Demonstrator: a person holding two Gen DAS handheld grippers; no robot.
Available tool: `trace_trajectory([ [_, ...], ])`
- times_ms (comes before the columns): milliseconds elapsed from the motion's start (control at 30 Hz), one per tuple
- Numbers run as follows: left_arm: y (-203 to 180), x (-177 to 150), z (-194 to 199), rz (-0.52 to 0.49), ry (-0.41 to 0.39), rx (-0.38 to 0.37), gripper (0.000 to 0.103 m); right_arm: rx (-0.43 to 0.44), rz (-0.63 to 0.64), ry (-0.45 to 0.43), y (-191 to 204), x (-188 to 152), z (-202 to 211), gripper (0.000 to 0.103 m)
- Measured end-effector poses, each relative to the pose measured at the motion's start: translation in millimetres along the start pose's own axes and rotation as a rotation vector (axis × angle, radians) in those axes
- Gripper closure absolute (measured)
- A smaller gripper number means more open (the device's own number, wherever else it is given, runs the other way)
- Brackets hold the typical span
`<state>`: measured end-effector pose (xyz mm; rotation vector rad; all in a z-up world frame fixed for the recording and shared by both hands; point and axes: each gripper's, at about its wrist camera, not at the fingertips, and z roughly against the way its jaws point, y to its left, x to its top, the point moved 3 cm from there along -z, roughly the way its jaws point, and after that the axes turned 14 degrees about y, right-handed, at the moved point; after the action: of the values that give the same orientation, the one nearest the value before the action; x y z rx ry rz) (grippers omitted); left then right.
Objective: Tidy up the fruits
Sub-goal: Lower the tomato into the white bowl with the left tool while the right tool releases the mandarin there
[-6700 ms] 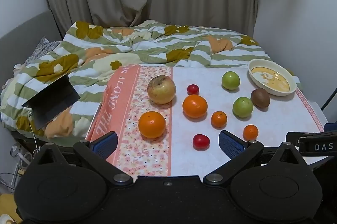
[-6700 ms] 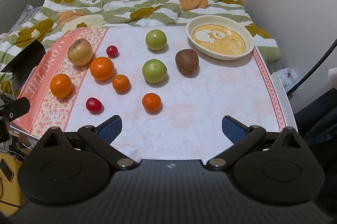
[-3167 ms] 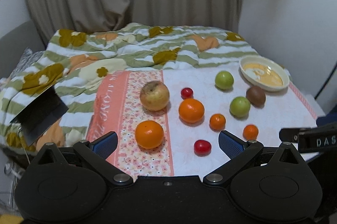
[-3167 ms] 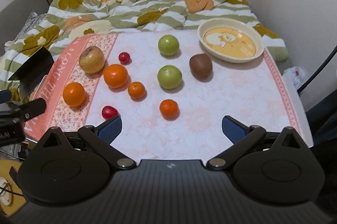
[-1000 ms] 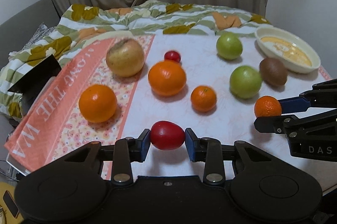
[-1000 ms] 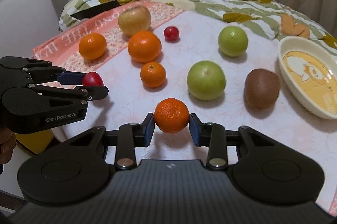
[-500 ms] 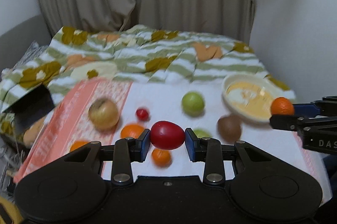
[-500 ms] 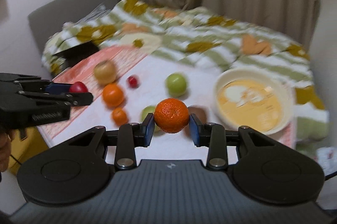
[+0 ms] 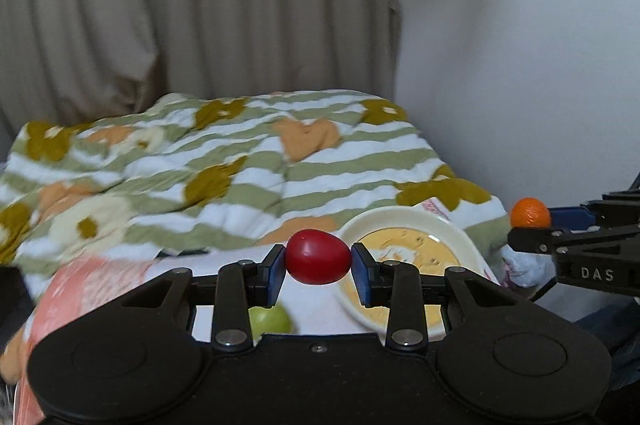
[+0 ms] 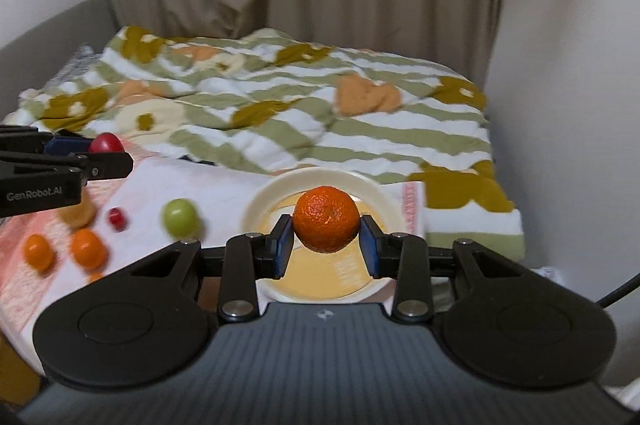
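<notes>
My left gripper [image 9: 319,268] is shut on a red tomato [image 9: 318,257] and holds it in the air, left of the cream bowl [image 9: 460,239]. My right gripper [image 10: 326,240] is shut on a small mandarin [image 10: 326,218] and holds it above the cream bowl [image 10: 272,197]. The right gripper with the mandarin [image 9: 529,213] shows at the right edge of the left wrist view. The left gripper with the tomato [image 10: 105,143] shows at the left of the right wrist view. A green apple [image 10: 180,217], a small red tomato [image 10: 117,218] and two oranges [image 10: 87,248] lie on the table.
The table's pink patterned cloth [image 9: 80,285] lies at the left. A striped flowered quilt [image 10: 280,113] covers the bed behind the table. Curtains and a white wall [image 10: 560,65] stand behind and to the right. Another green apple [image 9: 270,321] peeks out under my left gripper.
Both grippers have risen and moved forward and right toward the bowl, each carrying its fruit. The table's fruits have dropped low in both views.
</notes>
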<state>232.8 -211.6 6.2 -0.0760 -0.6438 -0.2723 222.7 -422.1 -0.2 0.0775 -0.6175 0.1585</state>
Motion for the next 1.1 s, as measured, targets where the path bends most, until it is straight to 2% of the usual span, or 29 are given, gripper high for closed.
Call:
trace_trajectory([
  [233,-17,46,-71,-0.097,0.082,-0.077,0.064,-0.030,-0.069,0.030,-28,33,-41,0.052],
  [433,-30,66,-131,-0.157,0.150,-0.115,0.064,-0.044,-0.119,0.071,-42,47,-78,0.052],
  [700,-53,73,-196,-0.240,0.222,-0.157,0.064,-0.050,-0.165,0.132,-55,51,-120,0.052],
  [833,-62,69,-215,-0.275,0.251,-0.185,0.064,-0.048,-0.178,0.150,-61,52,-133,0.052],
  [967,-70,63,-223,-0.320,0.252,-0.180,0.063,-0.050,-0.178,0.153,-65,52,-137,0.052],
  [1000,-71,63,-224,-0.327,0.249,-0.177,0.060,-0.055,-0.181,0.152,-66,51,-137,0.052],
  [1033,-71,63,-222,-0.332,0.243,-0.174,0.041,-0.060,-0.184,0.154,-66,51,-137,0.052],
  [1067,-71,63,-219,-0.336,0.231,-0.171,0.015,-0.061,-0.186,0.154,-67,52,-137,0.052],
  [1100,-70,63,-213,-0.339,0.211,-0.168,0.005,-0.062,-0.188,0.151,-67,52,-135,0.052],
])
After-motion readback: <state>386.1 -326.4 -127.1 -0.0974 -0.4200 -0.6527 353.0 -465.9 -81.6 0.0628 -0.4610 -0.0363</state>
